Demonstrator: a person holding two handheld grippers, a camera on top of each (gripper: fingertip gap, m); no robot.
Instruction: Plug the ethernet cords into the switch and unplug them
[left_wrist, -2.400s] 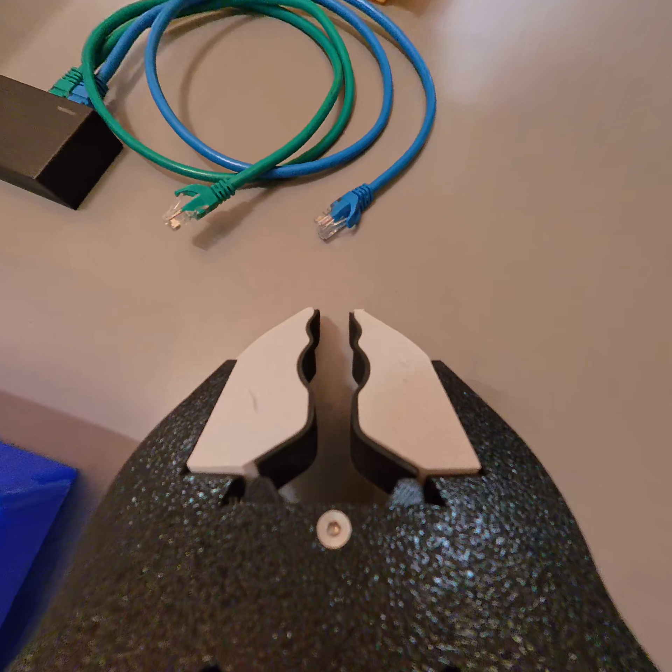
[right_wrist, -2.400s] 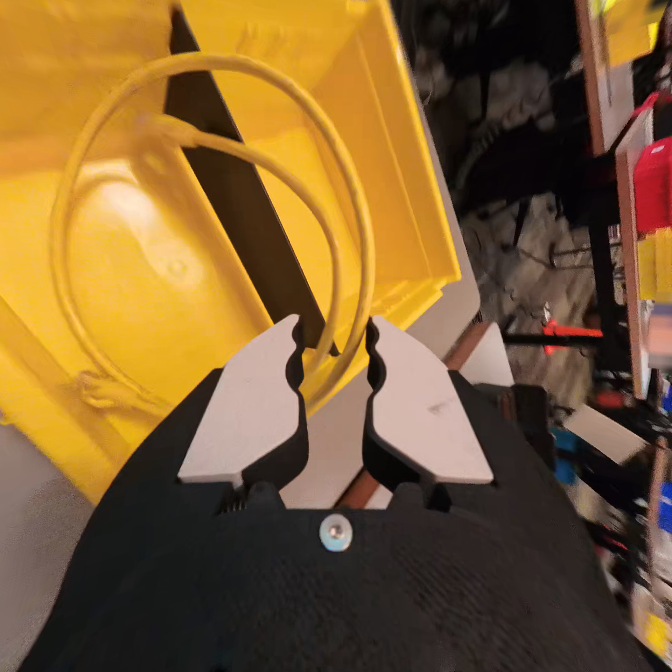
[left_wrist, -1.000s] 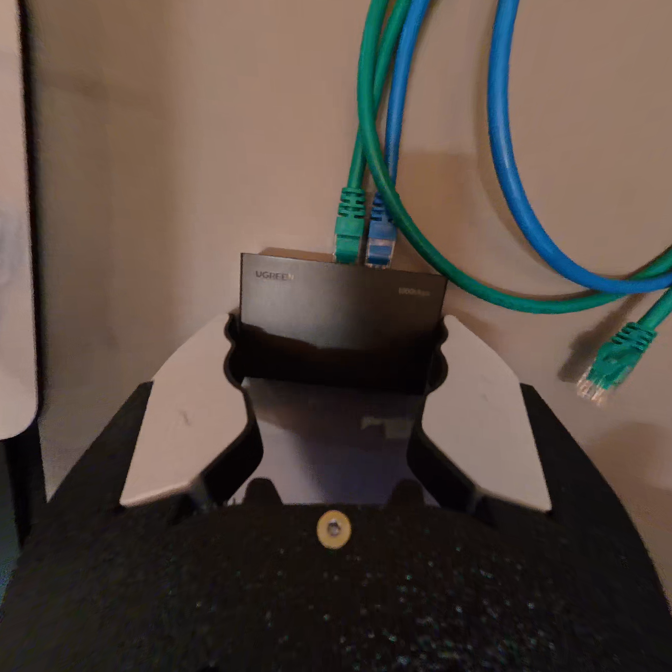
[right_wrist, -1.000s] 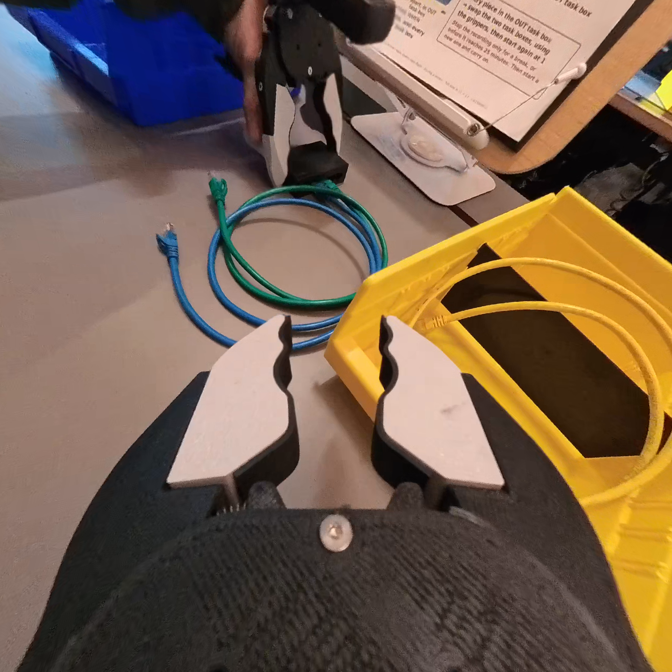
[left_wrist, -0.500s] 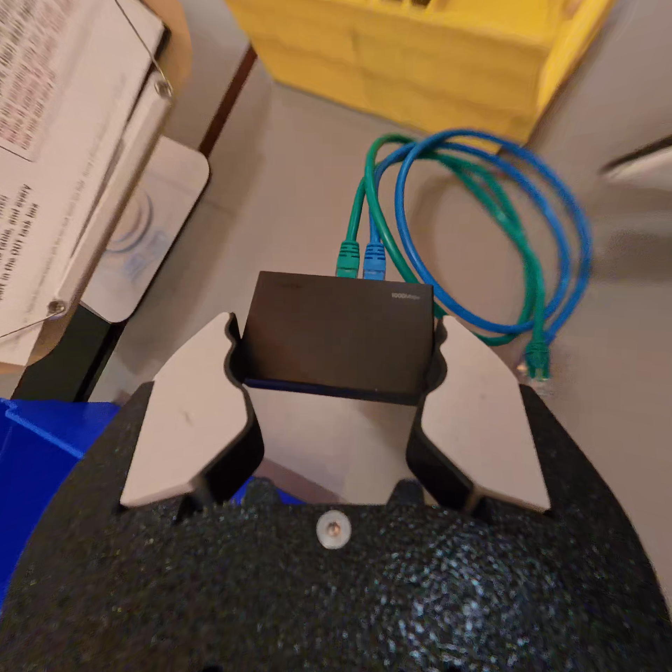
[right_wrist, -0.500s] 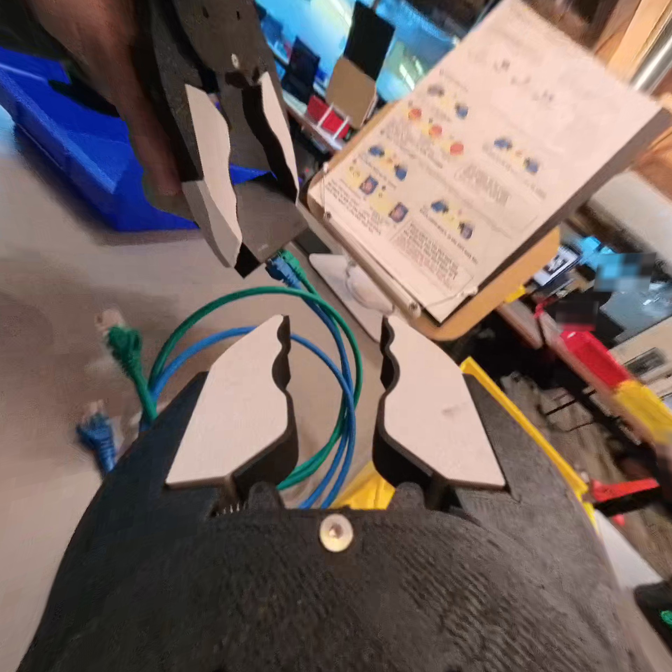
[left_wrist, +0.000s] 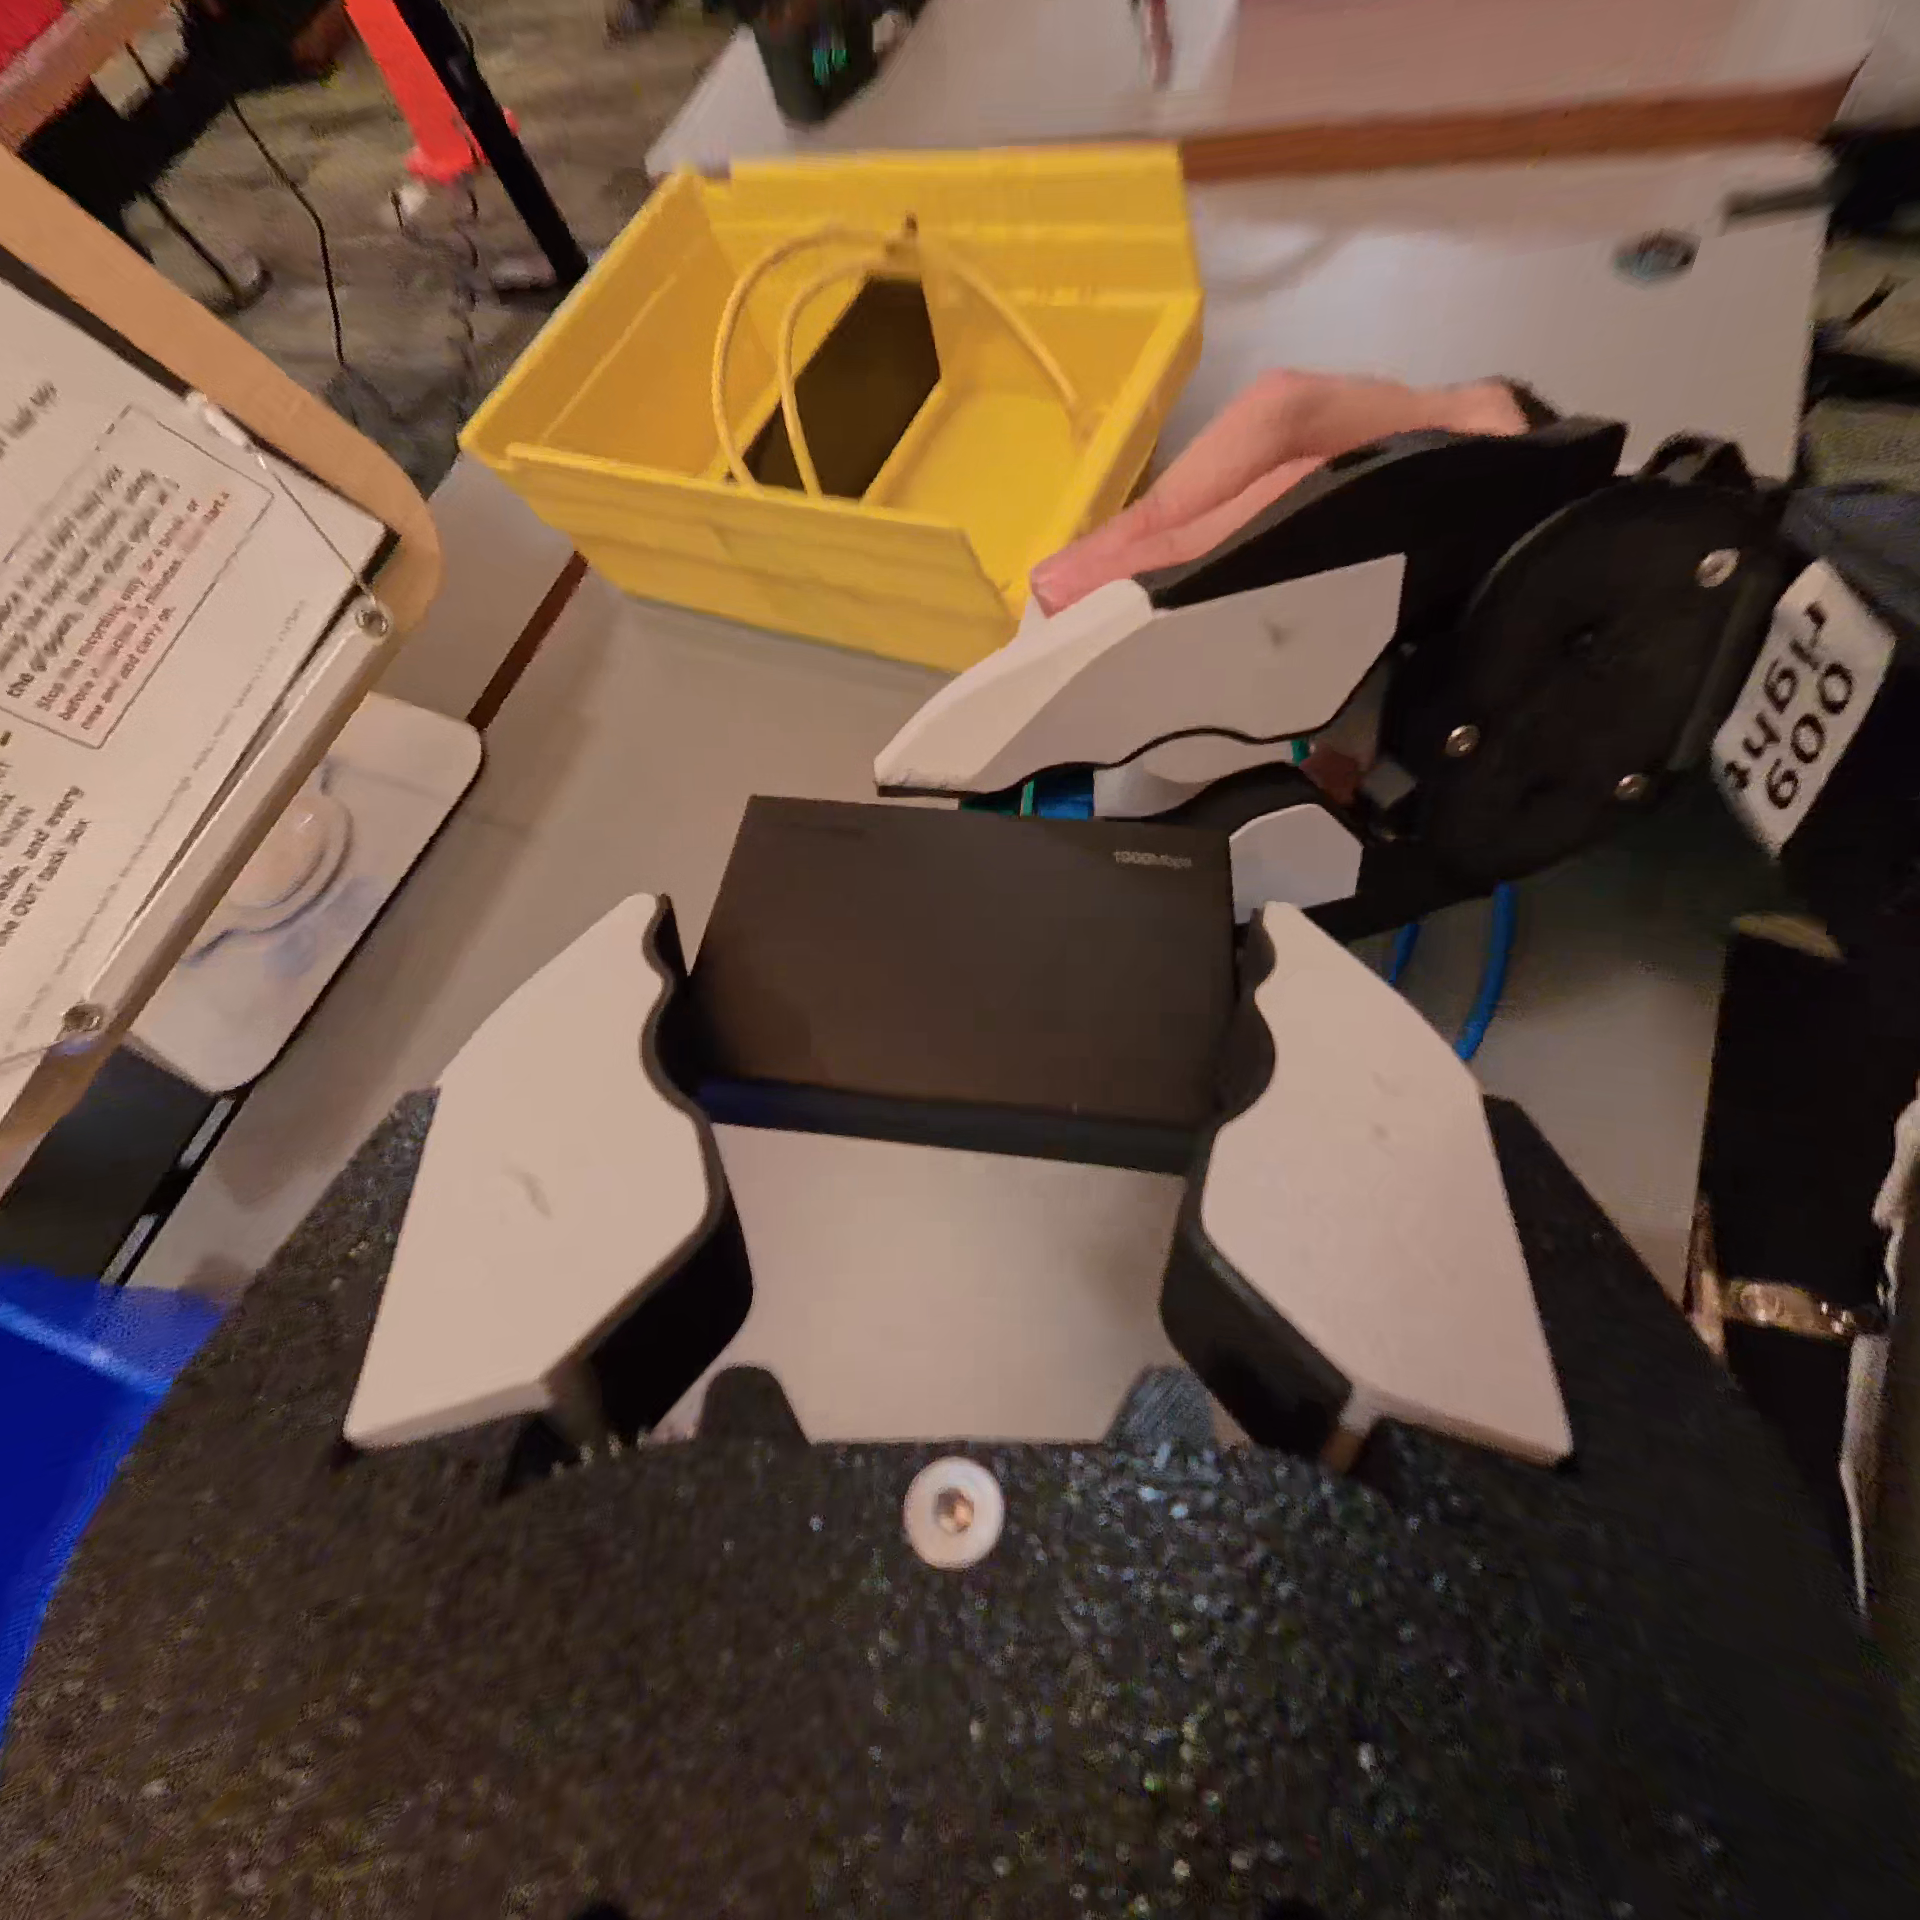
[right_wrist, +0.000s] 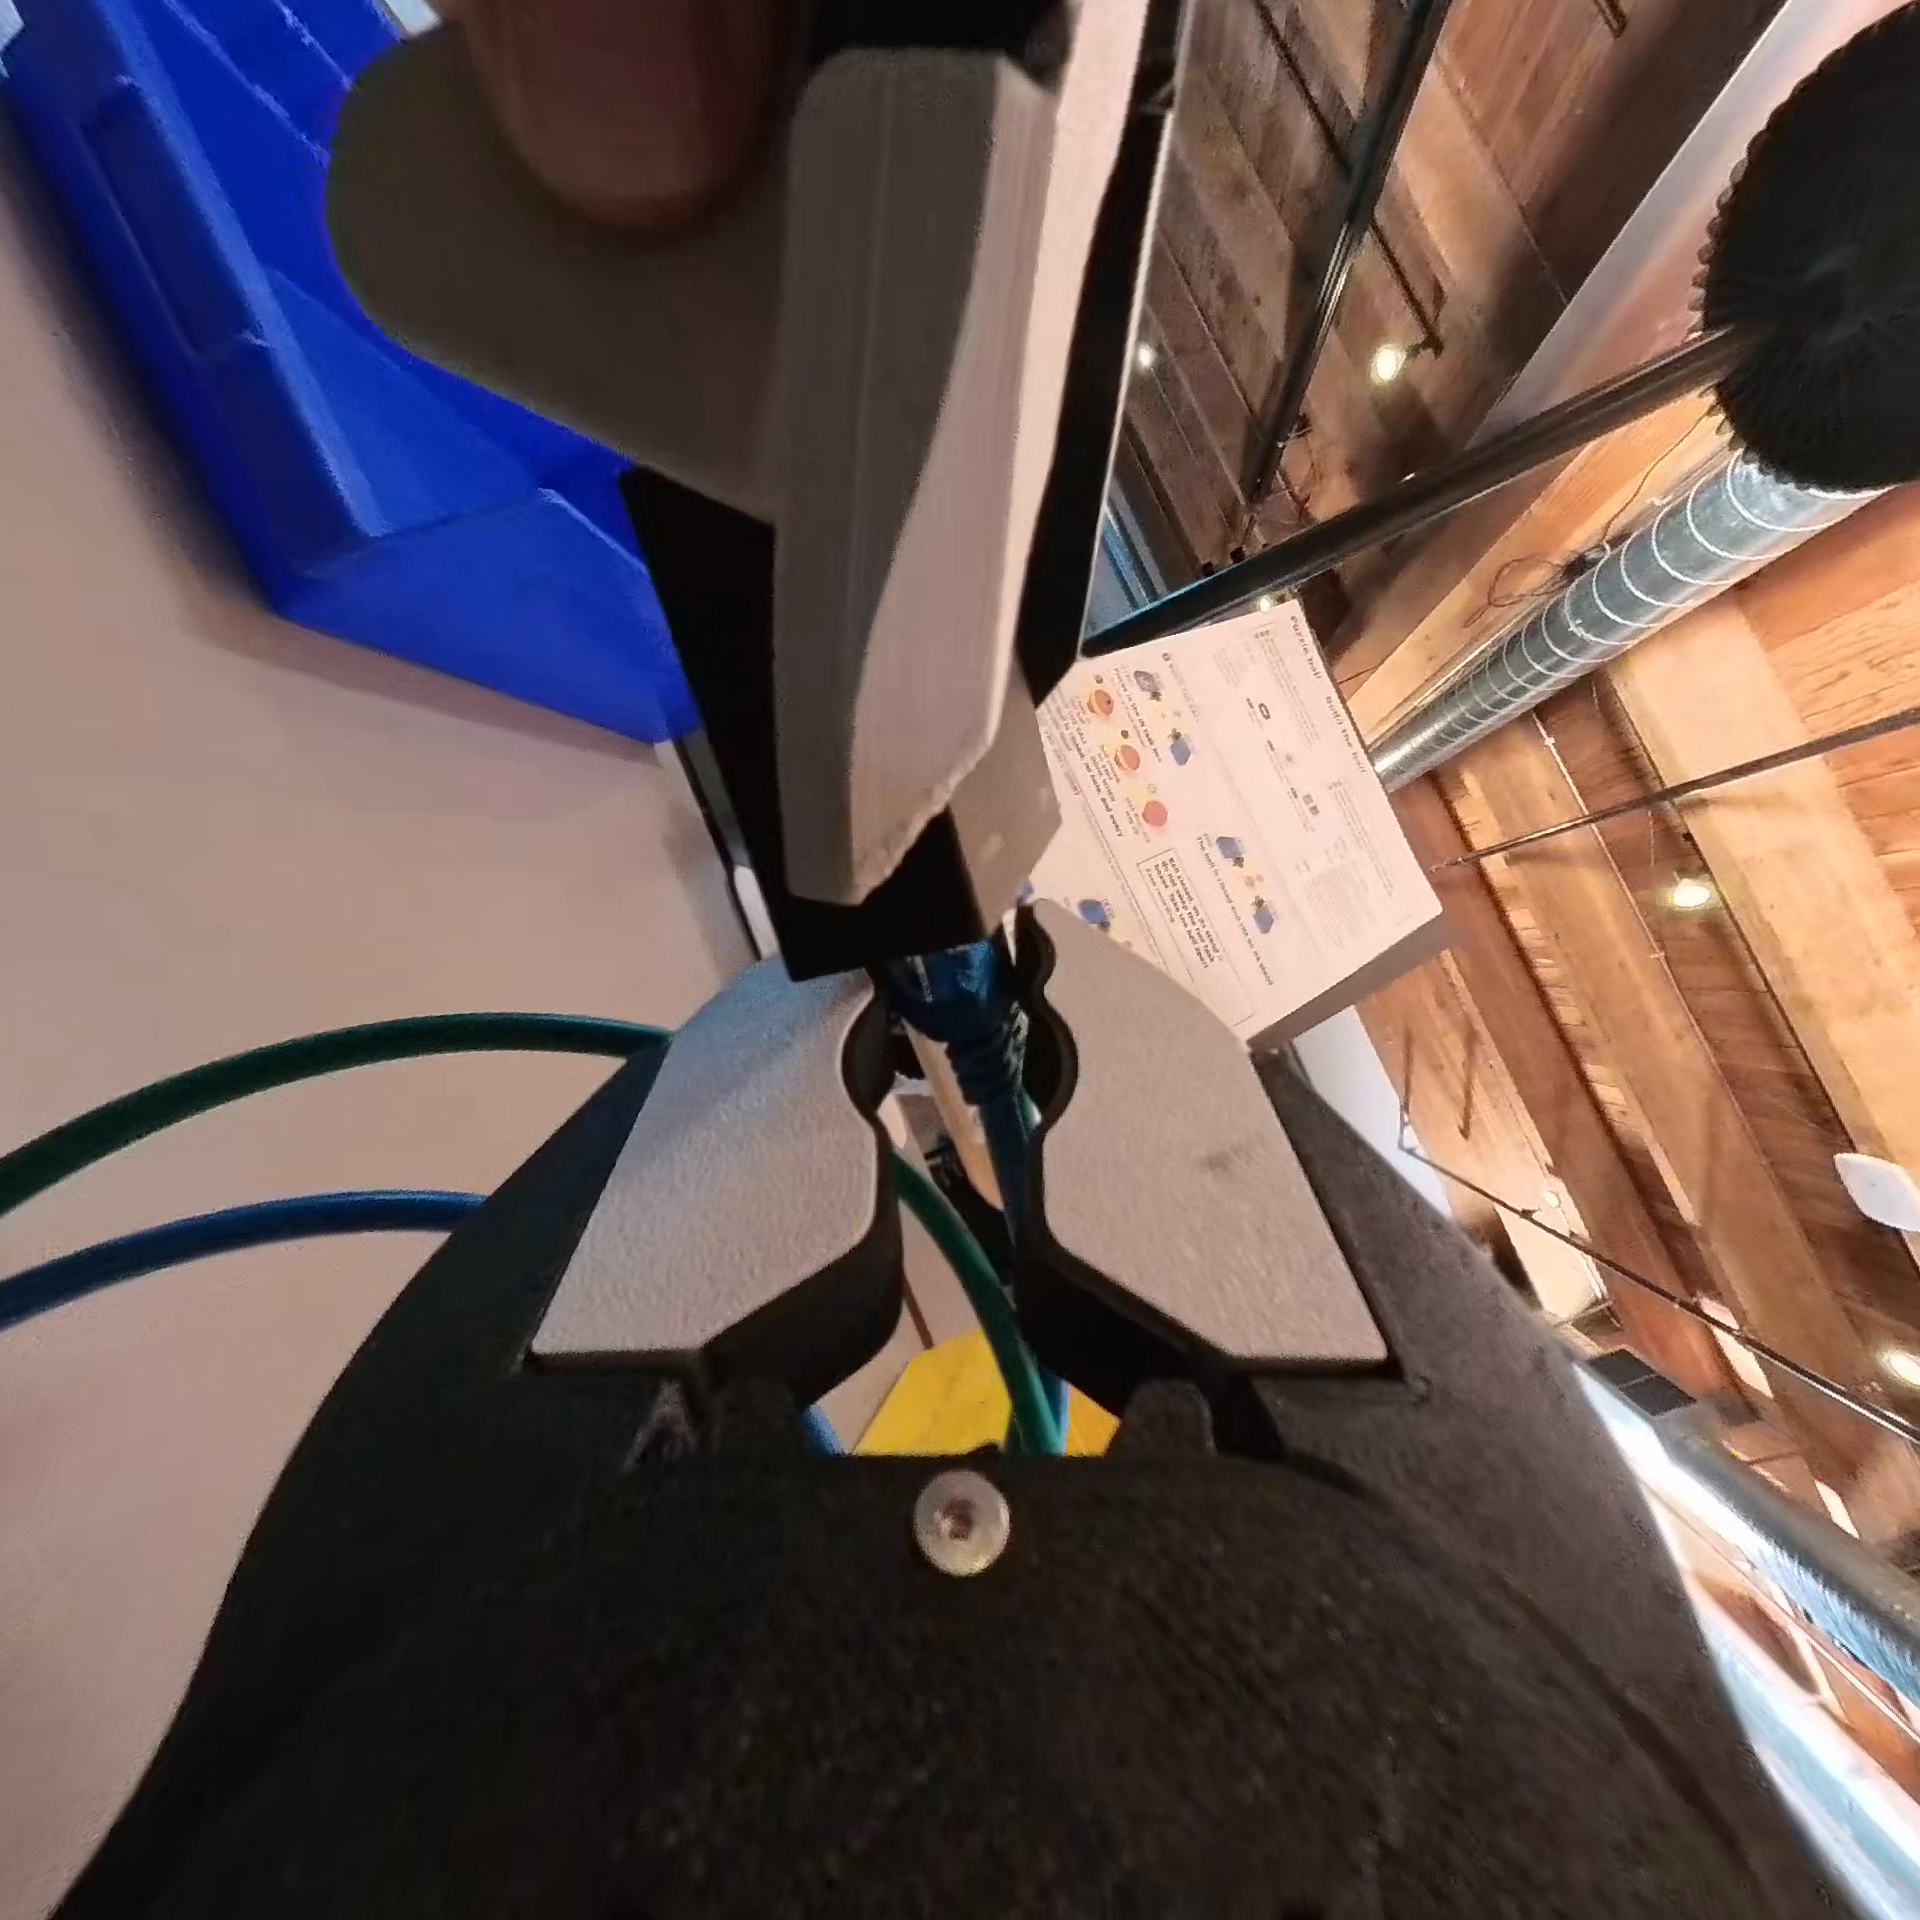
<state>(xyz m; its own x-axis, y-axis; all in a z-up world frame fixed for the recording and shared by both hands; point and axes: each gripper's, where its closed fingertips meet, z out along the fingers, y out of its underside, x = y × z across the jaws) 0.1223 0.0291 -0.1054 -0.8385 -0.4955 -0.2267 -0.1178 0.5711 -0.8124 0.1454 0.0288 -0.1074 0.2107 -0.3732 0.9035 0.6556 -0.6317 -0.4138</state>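
My left gripper (left_wrist: 958, 935) is shut on the black switch (left_wrist: 966, 966), gripping its two sides and holding it above the table. The green and blue plugs (left_wrist: 1049, 795) sit in the switch's far face. My right gripper (right_wrist: 956, 987) comes in from the right (left_wrist: 1143, 707) and is shut on the blue plug (right_wrist: 961, 997) right at the switch (right_wrist: 883, 925). The green cord (right_wrist: 312, 1049) and the blue cord (right_wrist: 260, 1236) trail off to the left over the table. One left finger (right_wrist: 883, 571) fills the top of the right wrist view.
A yellow bin (left_wrist: 644, 436) holding a yellow cord (left_wrist: 727, 343) stands behind the switch. A paper on a stand (left_wrist: 156, 644) is at the left. A blue bin (left_wrist: 62, 1403) is at the near left and also shows in the right wrist view (right_wrist: 364, 416). A hand (left_wrist: 1247, 457) holds the right gripper. The grippers are tip to tip, or close to it.
My left gripper took hold of the switch and lifted it off the table. My right gripper swung over from the yellow bin to the switch's ports and closed on the blue plug.
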